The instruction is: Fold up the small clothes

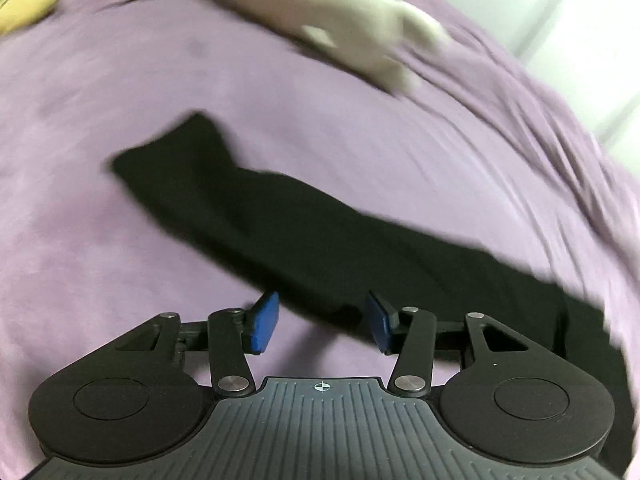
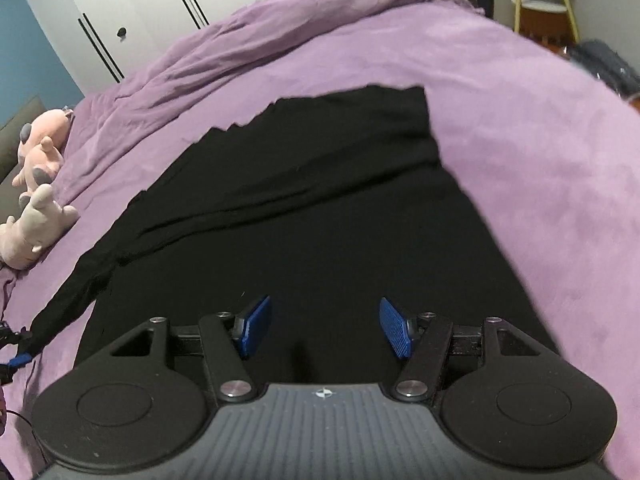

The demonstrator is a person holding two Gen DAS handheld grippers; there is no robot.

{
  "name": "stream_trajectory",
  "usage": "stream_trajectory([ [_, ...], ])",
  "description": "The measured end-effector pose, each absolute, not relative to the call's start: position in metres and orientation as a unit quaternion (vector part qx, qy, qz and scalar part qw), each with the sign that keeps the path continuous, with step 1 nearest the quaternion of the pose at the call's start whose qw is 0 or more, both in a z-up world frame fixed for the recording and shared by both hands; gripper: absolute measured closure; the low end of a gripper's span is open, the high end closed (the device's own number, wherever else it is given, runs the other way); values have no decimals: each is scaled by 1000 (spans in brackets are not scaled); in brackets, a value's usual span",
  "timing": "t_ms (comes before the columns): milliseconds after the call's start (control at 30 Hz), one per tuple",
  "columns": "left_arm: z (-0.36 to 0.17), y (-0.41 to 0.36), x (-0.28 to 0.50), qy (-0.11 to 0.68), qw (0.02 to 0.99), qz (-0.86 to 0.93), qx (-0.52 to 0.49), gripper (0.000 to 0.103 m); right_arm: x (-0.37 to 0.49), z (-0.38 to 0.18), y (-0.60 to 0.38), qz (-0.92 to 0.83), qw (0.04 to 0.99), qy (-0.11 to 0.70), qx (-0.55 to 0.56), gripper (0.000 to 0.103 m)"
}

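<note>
Lying spread on the purple bed [image 2: 540, 184]: a black garment [image 2: 320, 208], both tools above it with nothing gripped.

Left tool [image 1: 324, 322] hovers over a narrow black strip, blue pads [image 1: 264, 322] apart; right tool [image 2: 326, 326] over the broad part, pads apart; plush toys [image 2: 34, 196] at nine o'clock; white wardrobe [image 2: 132, 4] at eleven.

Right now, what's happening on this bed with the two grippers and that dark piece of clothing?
A person is working with two handheld grippers over a black fabric garment spread on a purple bedspread. The left gripper is open above a narrow part of the garment, holding nothing. The right gripper is also open, hovering over the garment's wide body. No fold is visible yet, though the left view is blurred. Pale pink plush toys lie off to one side.
</note>
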State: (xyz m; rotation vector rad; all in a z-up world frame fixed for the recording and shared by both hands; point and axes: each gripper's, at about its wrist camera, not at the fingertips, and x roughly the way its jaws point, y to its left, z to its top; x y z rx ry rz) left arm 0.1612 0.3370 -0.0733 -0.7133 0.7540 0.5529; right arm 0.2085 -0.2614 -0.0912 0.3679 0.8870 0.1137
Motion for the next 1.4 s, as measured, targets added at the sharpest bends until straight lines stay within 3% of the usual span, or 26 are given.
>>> stream_trajectory([
  [100,-84,375,146,330,811,296,-381,52,207,-91,-252,58,881,431,184,42],
  [167,-94,397,141,316,793,302,-425,66,208,-90,-246,58,883,430,178,42],
  [233,-102,413,138,292,780,298,-467,73,208,-91,-241,55,883,433,175,42],
  [333,-112,428,136,262,761,296,-515,76,211,-95,-239,53,878,440,178,44],
  [467,-122,439,126,244,744,294,-548,95,211,-100,-236,48,880,440,173,47],
  [567,-117,437,123,247,750,294,-539,97,211,-101,-237,51,881,437,173,49],
  [800,-53,382,163,256,843,240,-407,98,204,-100,-253,65,884,422,191,54],
  [1033,10,203,231,245,925,-19,-289,97,201,-98,-269,72,884,411,212,55],
  [1100,7,160,238,247,925,-75,-280,83,203,-96,-273,80,884,408,214,55],
  [1133,0,139,240,258,921,-96,-275,67,206,-95,-274,88,884,406,215,55],
  [1167,-7,126,241,270,918,-104,-273,60,209,-95,-274,96,882,407,216,55],
  [1400,-71,97,219,379,906,-3,-185,59,265,-98,-250,157,869,410,227,54],
])
